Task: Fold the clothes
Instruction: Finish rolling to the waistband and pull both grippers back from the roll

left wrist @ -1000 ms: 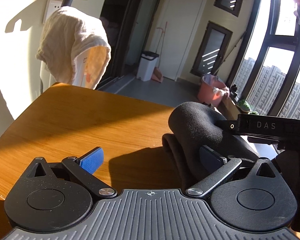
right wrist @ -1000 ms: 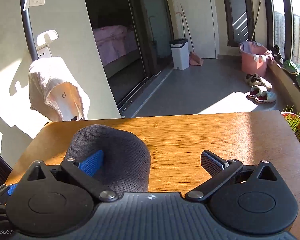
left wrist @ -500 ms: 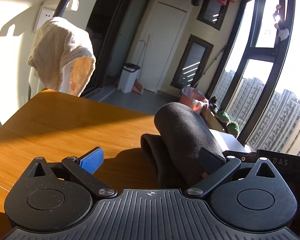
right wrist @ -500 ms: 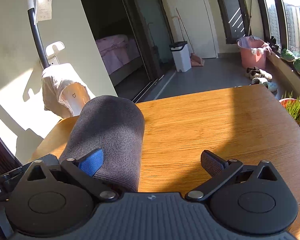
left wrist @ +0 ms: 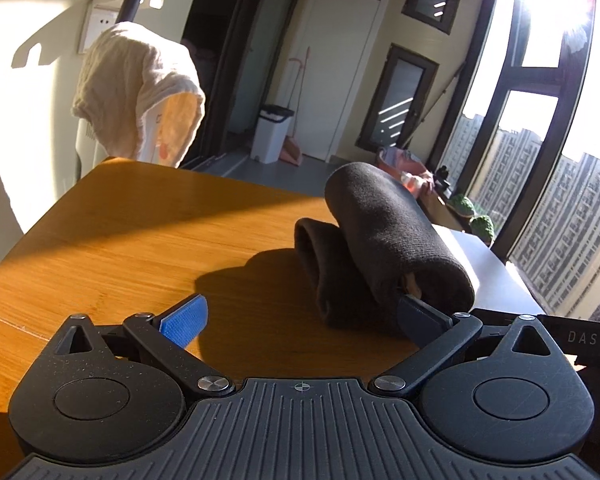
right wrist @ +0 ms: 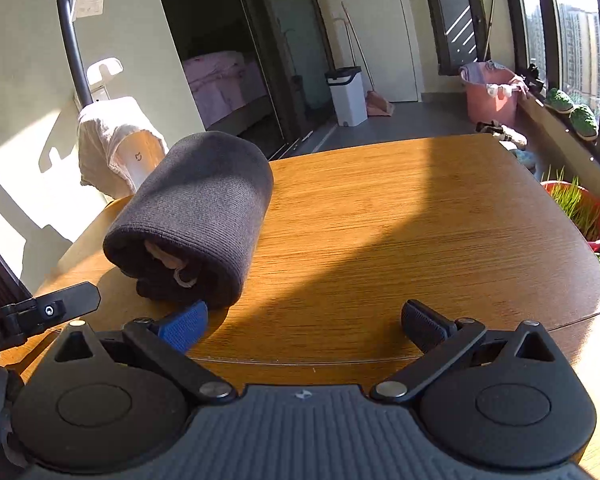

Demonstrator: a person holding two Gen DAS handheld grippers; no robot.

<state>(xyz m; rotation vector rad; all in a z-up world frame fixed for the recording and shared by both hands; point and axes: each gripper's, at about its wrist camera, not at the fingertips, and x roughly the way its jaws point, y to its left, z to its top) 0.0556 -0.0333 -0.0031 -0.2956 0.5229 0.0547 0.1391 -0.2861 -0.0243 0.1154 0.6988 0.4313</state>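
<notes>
A dark grey knitted garment (left wrist: 384, 240) lies folded into a thick roll on the wooden table (left wrist: 140, 240). Its near end shows a bit of pale lining (right wrist: 172, 264). My left gripper (left wrist: 300, 316) is open, and its right fingertip (left wrist: 420, 314) sits at the roll's near end. My right gripper (right wrist: 304, 325) is open too, with its blue left pad (right wrist: 184, 325) just under the edge of the garment (right wrist: 196, 216). Nothing is between either pair of fingers. A finger of the left gripper (right wrist: 60, 308) shows at the left edge of the right wrist view.
A cream towel (left wrist: 136, 92) hangs over a white stand beyond the table's far left corner. A red pot of grass (right wrist: 580, 212) stands past the table's right edge. A white bin (right wrist: 346, 96) and a pink tub (right wrist: 488, 96) are on the floor behind.
Both grippers have drawn back toward the near edge. The garment, earlier draped over the inner fingers, now rests on the table as a roll beyond the fingertips.
</notes>
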